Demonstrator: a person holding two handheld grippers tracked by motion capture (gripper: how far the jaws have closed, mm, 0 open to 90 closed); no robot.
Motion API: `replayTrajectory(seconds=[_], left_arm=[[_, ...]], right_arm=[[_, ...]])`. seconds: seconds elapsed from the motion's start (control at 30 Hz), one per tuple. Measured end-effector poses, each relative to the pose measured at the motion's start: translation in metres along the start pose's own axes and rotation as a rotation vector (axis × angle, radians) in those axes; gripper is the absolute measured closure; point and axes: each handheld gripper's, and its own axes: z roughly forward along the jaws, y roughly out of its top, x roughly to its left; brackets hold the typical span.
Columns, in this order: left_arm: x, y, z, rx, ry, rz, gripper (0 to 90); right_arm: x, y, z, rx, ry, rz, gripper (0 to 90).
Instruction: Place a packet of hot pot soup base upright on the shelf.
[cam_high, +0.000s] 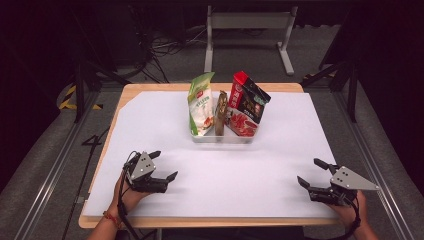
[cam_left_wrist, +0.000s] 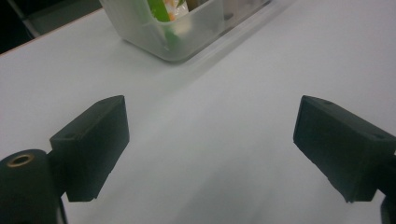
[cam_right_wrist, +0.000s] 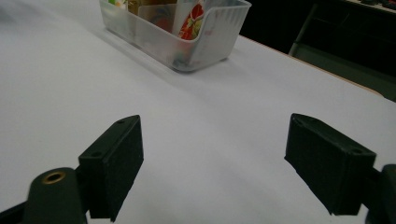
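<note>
A clear plastic bin (cam_high: 220, 136) stands at the table's middle, toward the back. In it stand a green-and-white snack bag (cam_high: 201, 104), a thin brown packet (cam_high: 221, 112) and a red-and-black bag (cam_high: 246, 103). My left gripper (cam_high: 164, 165) rests open near the front left of the white sheet, its jaws wide apart over bare sheet, with the bin (cam_left_wrist: 173, 32) ahead of it. At the front right my right gripper (cam_high: 311, 172) is open too, nothing between its jaws, and the bin (cam_right_wrist: 187, 42) lies ahead to its left.
A white sheet (cam_high: 270, 165) covers most of the wooden table (cam_high: 131, 90). Beyond the far edge stands a grey metal frame (cam_high: 248, 22), with cables on the floor. Dark stands flank the table on both sides.
</note>
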Motion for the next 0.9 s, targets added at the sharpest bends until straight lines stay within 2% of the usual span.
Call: replayTrajectory(seconds=[0.23,0.5,0.9], left_arm=[[0.0015,0.0001,0.0012,0.008,0.000,0.003,11.2],[0.0016,-0.0005,0.0002,0.011,0.009,-0.001,11.3],[0.0039,-0.0009,0.0001,0.013,0.017,-0.008,11.4]], right_arm=[[-0.0011,-0.0018,0.0027,0.020,-0.001,0.000,19.3],[-0.0036,-0.0022,0.0021,0.017,-0.027,-0.001,19.8],[-0.0048,-0.0032,0.0043,0.023,-0.025,0.000,20.0]])
